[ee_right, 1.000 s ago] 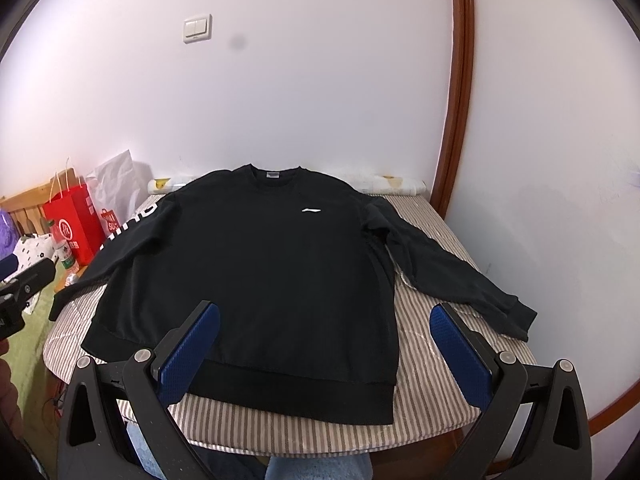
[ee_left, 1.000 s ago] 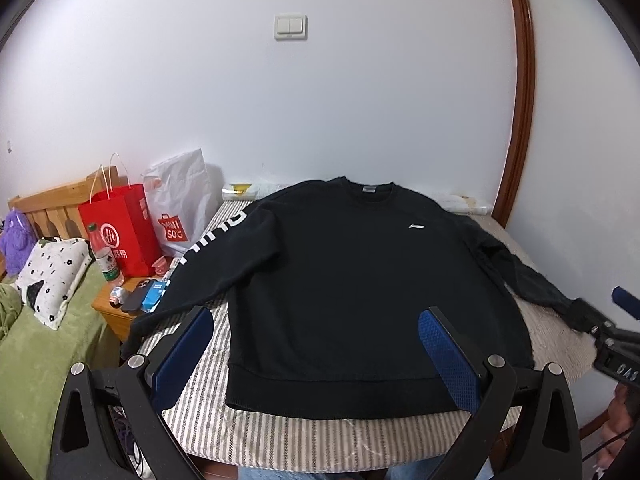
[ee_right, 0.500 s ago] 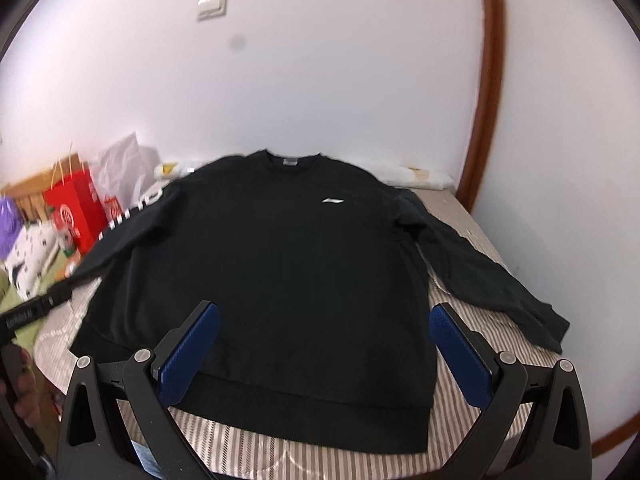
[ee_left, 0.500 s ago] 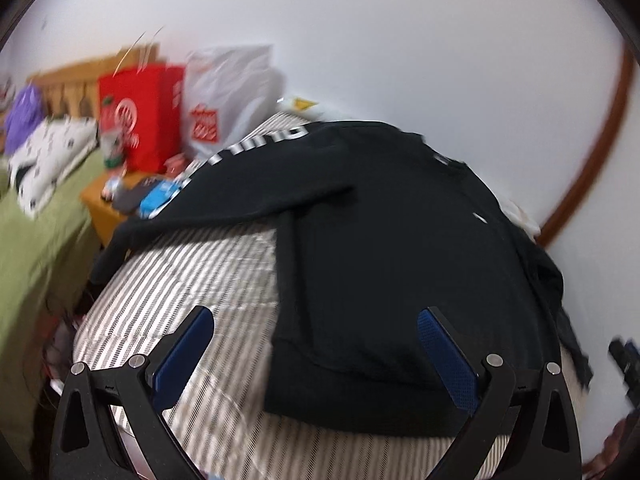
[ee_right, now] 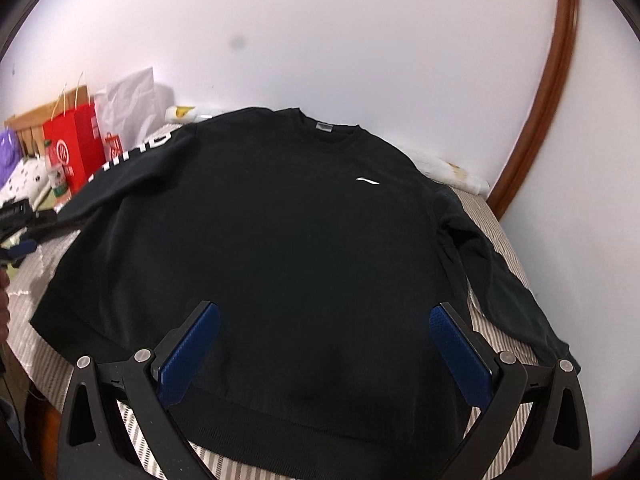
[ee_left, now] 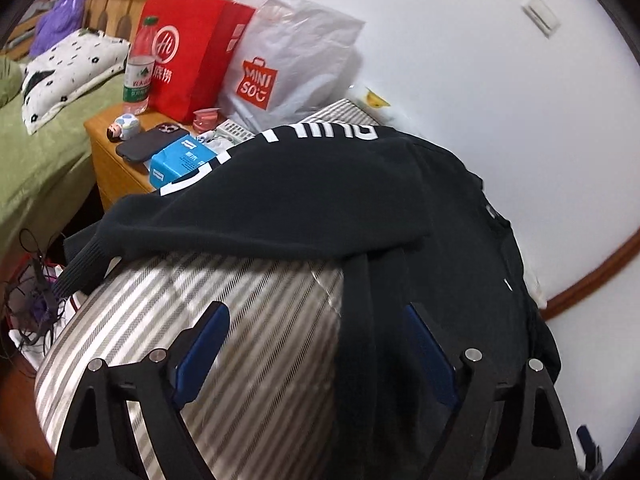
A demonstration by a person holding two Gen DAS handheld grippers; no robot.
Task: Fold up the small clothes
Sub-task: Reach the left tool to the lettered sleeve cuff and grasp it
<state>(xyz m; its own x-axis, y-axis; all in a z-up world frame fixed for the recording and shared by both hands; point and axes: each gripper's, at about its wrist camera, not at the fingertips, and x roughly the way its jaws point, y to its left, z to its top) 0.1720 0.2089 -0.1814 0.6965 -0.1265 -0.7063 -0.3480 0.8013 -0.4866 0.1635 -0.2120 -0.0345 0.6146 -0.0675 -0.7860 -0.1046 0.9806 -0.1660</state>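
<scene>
My black sweatshirt [ee_right: 256, 248] lies face up and flat on the striped table [ee_left: 168, 320], its collar toward the wall and its hem toward me. Both my claws are released, with nothing between the pads. My left claw [ee_left: 316, 356] hovers low over the sweatshirt's side seam, just below the armpit, one pad above bare stripes and the other above black cloth. My right claw [ee_right: 324, 348] hangs above the sweatshirt's lower front, near the hem.

I judge the step in hand to be the first fold, bringing the lettered sleeve [ee_left: 256, 204] across the chest. That sleeve runs away from the sweatshirt's shoulder and its cuff droops off the table edge toward the nightstand [ee_left: 108, 160]. To do it well I should pinch the sleeve beyond the seam, catching one layer only, lift enough to clear the body, and lay it straight across. My right claw could press the sweatshirt's front so that it does not drag or bunch.
</scene>
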